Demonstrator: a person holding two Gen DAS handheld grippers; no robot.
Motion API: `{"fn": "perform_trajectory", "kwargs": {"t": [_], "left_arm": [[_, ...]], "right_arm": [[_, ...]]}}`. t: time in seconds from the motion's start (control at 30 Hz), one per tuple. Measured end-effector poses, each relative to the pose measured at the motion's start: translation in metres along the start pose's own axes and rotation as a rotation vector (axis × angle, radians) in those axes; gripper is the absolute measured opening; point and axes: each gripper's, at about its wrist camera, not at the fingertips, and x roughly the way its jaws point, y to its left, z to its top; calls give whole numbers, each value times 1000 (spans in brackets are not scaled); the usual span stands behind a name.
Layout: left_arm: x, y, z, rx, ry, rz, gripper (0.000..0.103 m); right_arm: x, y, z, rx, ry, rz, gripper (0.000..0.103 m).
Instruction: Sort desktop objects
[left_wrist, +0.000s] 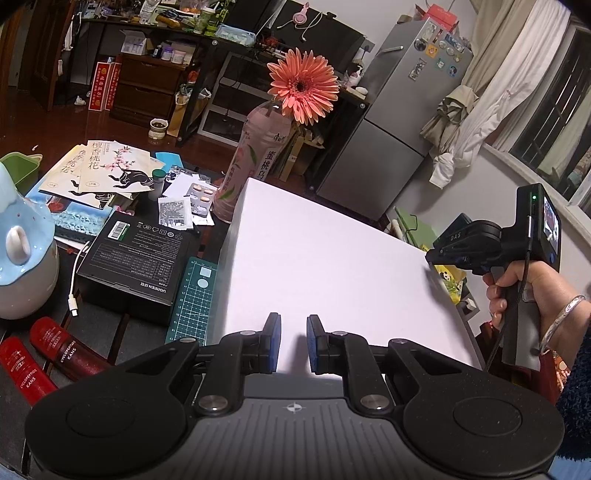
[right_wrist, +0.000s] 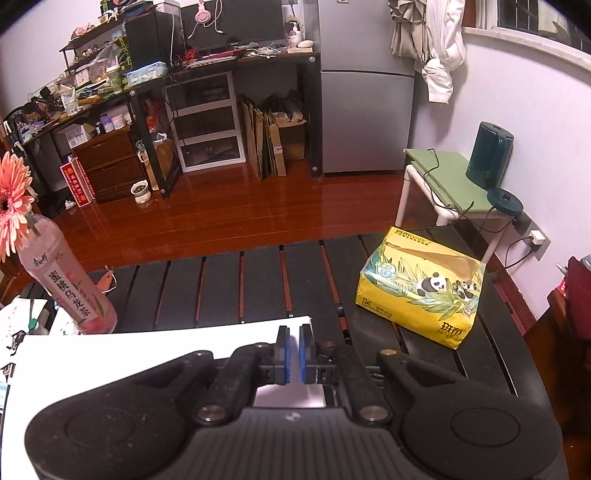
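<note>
Evidently white board (left_wrist: 314, 266) spans between both grippers: left gripper (left_wrist: 293, 341) pinches near edge, right gripper (right_wrist: 294, 354) clamps right-hand edge; long axis recedes toward bottle (left_wrist: 243, 166).

A smooth matt white sheet (left_wrist: 325, 266) lies under the tongs, beside a glossy plastic bottle (left_wrist: 243, 166) and over a dark slatted tabletop (right_wrist: 258, 280).

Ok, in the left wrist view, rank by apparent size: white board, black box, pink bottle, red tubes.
1. white board
2. black box
3. pink bottle
4. red tubes, nearer the camera, so unsure against the bottle.
</note>
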Motion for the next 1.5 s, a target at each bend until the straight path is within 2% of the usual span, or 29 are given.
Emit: {"fn": "perform_trajectory", "kwargs": {"t": [0.47,0.87,1.1,1.23,1.5], "left_arm": [[2,-2,0,23,2,12,15],[3,-3,-1,44,0,23,14],[3,-3,-2,42,-2,22,14],[3,-2,-2,36,-3,20,14],[2,-3,-3,40,-8,24,14]], "right_arm": [[0,-9,-7,21,-29,37,3],[-7,7,-12,-74,-42,-31,6],[-29,-5,-11,11,-54,44,6],[-50,-11,-19,0,-63,78,6],[-87,-30,-60,84,-26,142,9]]}}
